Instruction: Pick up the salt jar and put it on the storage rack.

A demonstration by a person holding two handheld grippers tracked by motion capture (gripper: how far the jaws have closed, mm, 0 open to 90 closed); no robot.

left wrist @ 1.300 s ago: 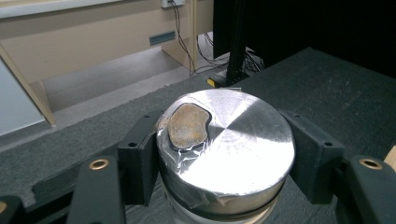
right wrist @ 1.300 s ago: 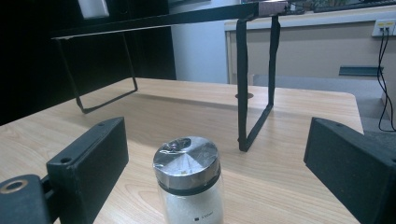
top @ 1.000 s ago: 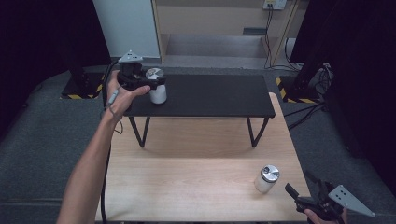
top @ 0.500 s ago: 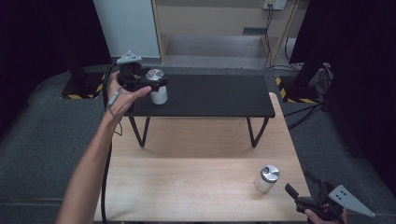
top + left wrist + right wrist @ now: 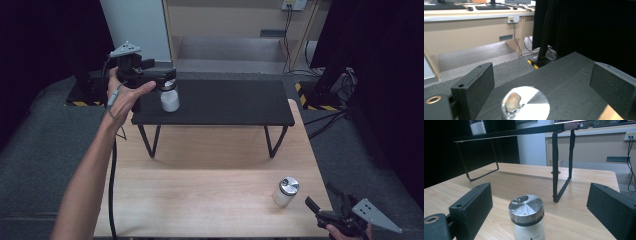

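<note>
- A black shelf (image 5: 225,102) on thin metal legs stands across the far part of the wooden table (image 5: 200,190).
- A white jar with a shiny metal lid (image 5: 169,96) stands upright near the left end of the shelf, close to its front edge.
- The left gripper (image 5: 167,80) is held by the person's left hand (image 5: 125,95) right over this jar. In the left gripper view the jaws stand wide apart on either side of the lid (image 5: 525,105), a clear gap on both sides; they hold nothing.
- A second white jar with a metal lid (image 5: 285,192) stands upright on the table near its front right corner.
- The right gripper (image 5: 324,202) sits low at that same corner, just beside and in front of the second jar. In the right gripper view its jaws are spread wide, the jar (image 5: 527,216) between them but untouched by either; nothing is gripped.
- A cable (image 5: 114,170) trails from the left gripper down past the table's left edge.
</note>
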